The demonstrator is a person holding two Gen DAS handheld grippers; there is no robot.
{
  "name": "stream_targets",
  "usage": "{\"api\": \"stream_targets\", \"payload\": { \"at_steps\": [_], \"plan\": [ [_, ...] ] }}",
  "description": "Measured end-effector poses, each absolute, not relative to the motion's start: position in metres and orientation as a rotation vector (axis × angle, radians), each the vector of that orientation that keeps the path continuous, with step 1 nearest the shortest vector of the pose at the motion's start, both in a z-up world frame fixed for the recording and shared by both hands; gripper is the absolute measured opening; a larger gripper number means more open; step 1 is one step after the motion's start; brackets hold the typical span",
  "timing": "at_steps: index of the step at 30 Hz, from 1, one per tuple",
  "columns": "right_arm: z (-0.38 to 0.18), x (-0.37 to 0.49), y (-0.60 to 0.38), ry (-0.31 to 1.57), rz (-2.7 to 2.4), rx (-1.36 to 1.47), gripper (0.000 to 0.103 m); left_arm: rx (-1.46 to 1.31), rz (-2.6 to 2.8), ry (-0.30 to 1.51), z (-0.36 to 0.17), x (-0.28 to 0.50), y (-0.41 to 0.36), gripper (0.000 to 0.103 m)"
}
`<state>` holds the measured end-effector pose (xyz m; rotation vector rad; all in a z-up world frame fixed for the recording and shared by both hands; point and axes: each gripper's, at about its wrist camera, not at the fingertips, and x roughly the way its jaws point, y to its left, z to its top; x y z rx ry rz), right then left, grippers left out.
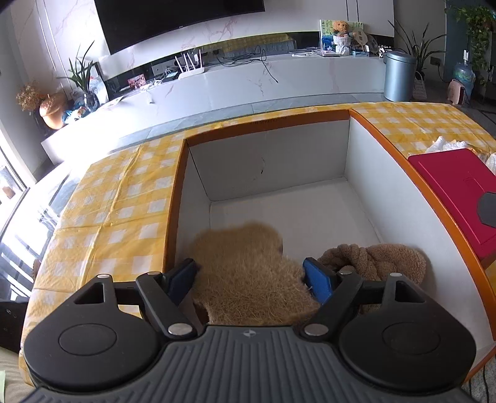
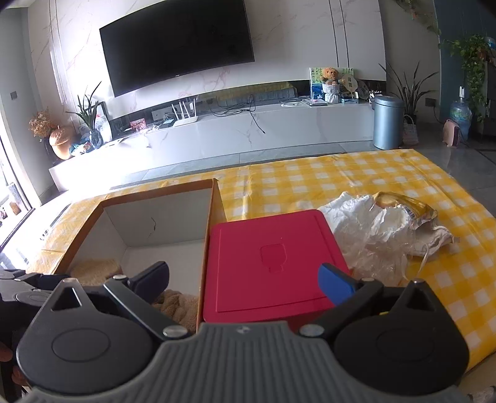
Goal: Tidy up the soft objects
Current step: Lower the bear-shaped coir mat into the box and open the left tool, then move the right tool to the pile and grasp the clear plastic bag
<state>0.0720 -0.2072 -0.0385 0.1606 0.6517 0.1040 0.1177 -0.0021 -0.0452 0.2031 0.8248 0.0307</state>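
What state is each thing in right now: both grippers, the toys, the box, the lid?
Left hand-held gripper: shut on shaggy plush.
Shaggy plush: held inside box.
Curly plush: lying in box.
Cardboard box: open-topped.
Right hand-held gripper: open, empty.
Red lid: flat beside box.

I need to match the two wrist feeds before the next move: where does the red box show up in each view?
Left wrist view: the red box sits at the right edge, outside the orange-rimmed carton, partly cut off.
Right wrist view: it fills the lower centre, right of the carton's wall, between the right gripper fingers.
Shared landmark: the television on the wall behind.
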Motion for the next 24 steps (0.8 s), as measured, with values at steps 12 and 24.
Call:
{"api": "stream_targets", "payload": {
  "at_steps": [12,24],
  "plan": [
    [-0.04,0.072,-0.198,0.671,0.129,0.146,0.1,-0.056,-0.1,0.721,-0.021,0.107,0.028,0.098],
    [0.004,0.077,-0.242,0.603,0.115,0.137,0.1,-0.073,-0.093,0.612,0.009,0.087,0.022,0.098]
  ]
}}
